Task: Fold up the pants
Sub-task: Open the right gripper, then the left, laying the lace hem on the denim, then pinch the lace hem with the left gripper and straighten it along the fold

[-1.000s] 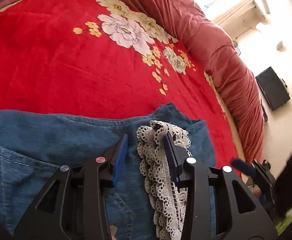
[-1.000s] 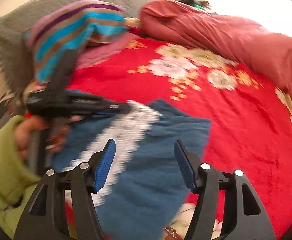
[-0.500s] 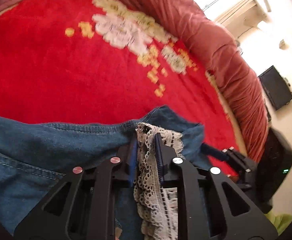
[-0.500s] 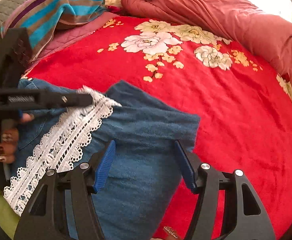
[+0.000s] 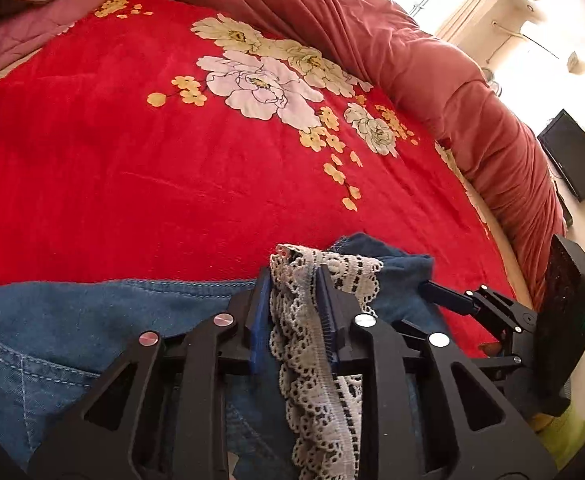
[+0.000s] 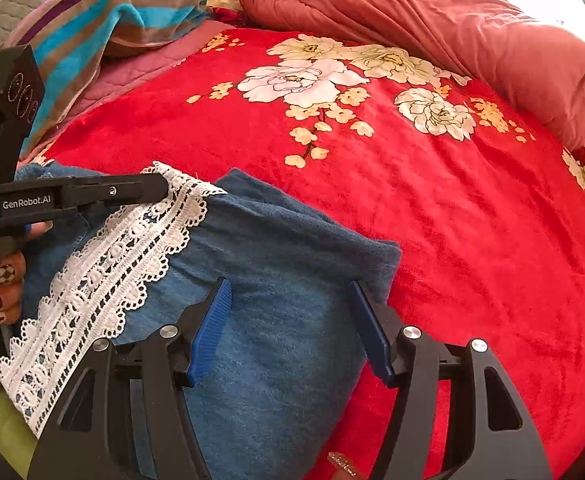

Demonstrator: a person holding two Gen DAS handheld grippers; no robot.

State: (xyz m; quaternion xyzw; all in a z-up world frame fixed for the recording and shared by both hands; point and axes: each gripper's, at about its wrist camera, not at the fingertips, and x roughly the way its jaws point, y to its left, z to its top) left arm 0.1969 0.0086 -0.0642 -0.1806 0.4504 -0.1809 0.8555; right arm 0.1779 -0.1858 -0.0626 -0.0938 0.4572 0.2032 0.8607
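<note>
Left wrist view: the left claw (image 5: 294, 300) is clamping the lace trim (image 5: 312, 344) at the edge of the pants (image 5: 104, 320), its blue pads pressing the lace from both sides. The pants are lying on the red bed (image 5: 132, 168), denim spreading leftward with a stitched pocket (image 5: 32, 376) showing. The right claw (image 5: 452, 300) is entering from the right beside a bunched denim corner; from here one cannot tell how its jaws are standing.

Right wrist view: the right claw (image 6: 292, 324) is hovering with its jaws well apart over a darker blue panel of the pants (image 6: 284, 300), gripping nothing. The left claw (image 6: 148, 190) is appearing side-on, biting the top end of the lace (image 6: 104, 280). Only this view is showing the lace running as a long band down the garment, the striped blanket (image 6: 124, 12) behind, and the person's hand (image 6: 4, 280).

Progress, as a judgement: the fold is appearing to be at an early stage; one hold is being secured, the second hold is not yet made, and no neat fold is showing
</note>
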